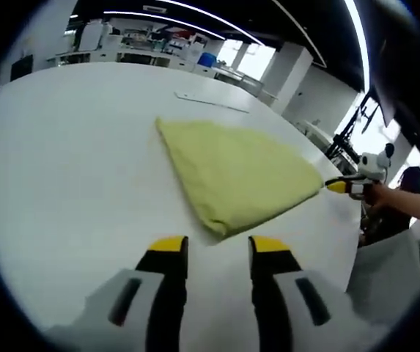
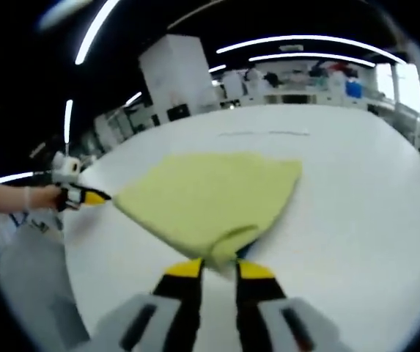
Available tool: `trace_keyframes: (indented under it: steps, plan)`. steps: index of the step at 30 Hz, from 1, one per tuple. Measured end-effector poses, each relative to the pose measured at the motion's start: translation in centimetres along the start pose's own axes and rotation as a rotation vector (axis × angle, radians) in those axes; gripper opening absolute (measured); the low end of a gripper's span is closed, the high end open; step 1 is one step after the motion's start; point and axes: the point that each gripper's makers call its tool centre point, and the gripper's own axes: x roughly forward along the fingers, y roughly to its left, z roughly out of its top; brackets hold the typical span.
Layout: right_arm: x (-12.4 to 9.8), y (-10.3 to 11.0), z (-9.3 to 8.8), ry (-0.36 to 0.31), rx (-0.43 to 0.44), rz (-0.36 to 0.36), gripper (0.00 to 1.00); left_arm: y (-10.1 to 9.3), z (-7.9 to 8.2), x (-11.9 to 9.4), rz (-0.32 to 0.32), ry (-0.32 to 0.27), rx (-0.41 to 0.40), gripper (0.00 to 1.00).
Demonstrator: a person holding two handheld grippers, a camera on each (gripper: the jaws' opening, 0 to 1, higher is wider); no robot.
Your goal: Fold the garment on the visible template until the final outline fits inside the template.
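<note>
Mid-fold: the right gripper pinches a corner of the yellow cloth between its fingers. The left gripper hovers beside the cloth's near corner over the white surface, fingers spread; next, it looks, comes carrying that corner across.

White table, ceiling light strips (curved), bright windows, cluttered benches.

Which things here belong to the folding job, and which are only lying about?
Job: garment; left gripper, open; right gripper, shut on the garment's corner; table.

Lying about: blue bin; white cabinet; thin strip on the table, purpose unclear.
</note>
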Motion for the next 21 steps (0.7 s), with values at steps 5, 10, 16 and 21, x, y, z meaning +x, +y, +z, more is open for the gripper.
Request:
trace_keyframes:
  steps: [5,10,16,21]
  plan:
    - [0.4,0.1,0.4,-0.011,0.02,0.001,0.08,-0.2,-0.3,0.2,-0.009,0.012,0.002,0.27]
    - [0.5,0.0,0.3,-0.007,0.028,0.0,0.02,-0.4,-0.2,0.7,-0.016,0.017,0.014,0.24]
    - [0.4,0.0,0.2,-0.005,0.029,0.002,0.0,-0.4,0.0,1.4,-0.011,0.01,0.002,0.17]
    - [0.3,-0.2,0.1,-0.001,0.03,-0.001,0.0,-0.4,0.5,1.4,-0.007,-0.005,0.037,0.0]
